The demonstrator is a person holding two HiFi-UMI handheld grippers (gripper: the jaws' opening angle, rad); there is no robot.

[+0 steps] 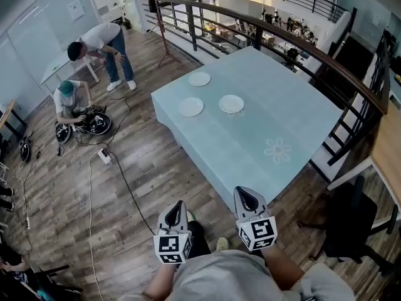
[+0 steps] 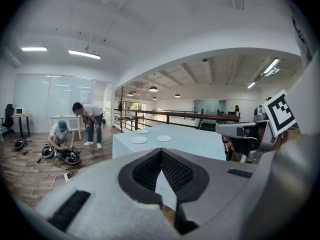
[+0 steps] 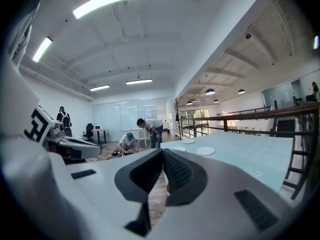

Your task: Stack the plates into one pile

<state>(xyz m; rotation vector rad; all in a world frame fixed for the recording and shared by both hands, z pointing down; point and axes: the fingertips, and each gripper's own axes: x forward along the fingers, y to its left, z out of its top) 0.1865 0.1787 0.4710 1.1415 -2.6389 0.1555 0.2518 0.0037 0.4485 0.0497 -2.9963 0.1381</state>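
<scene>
Wooden floor (image 1: 125, 187): plank, with cables running across its left part.

Worktop (image 1: 294, 115): one, covered in a pale blue cloth. A white flower motif (image 1: 277, 150) is printed near its close end.

Railing (image 1: 269, 30): dark, curving behind the worktop.

People: two on the floor at left, one bending (image 1: 100, 42) and one crouching (image 1: 70, 99) over equipment.

Left hand-held gripper (image 1: 179, 205): jaws closed tip to tip, nothing between them. It is held over the floor, short of the worktop's near edge. It carries a cube with black-and-white square markers.

Right hand-held gripper (image 1: 245, 194): jaws likewise closed and empty. It is just at the near edge, with the same marker cube.

Plates: three, white, lying flat and unstacked on the far half of the worktop, well apart from both hand-held grippers.
- Left plate (image 1: 190, 107) and right plate (image 1: 231, 103): side by side, not touching.
- Far plate (image 1: 199, 79): behind the left one, near the far corner.
</scene>
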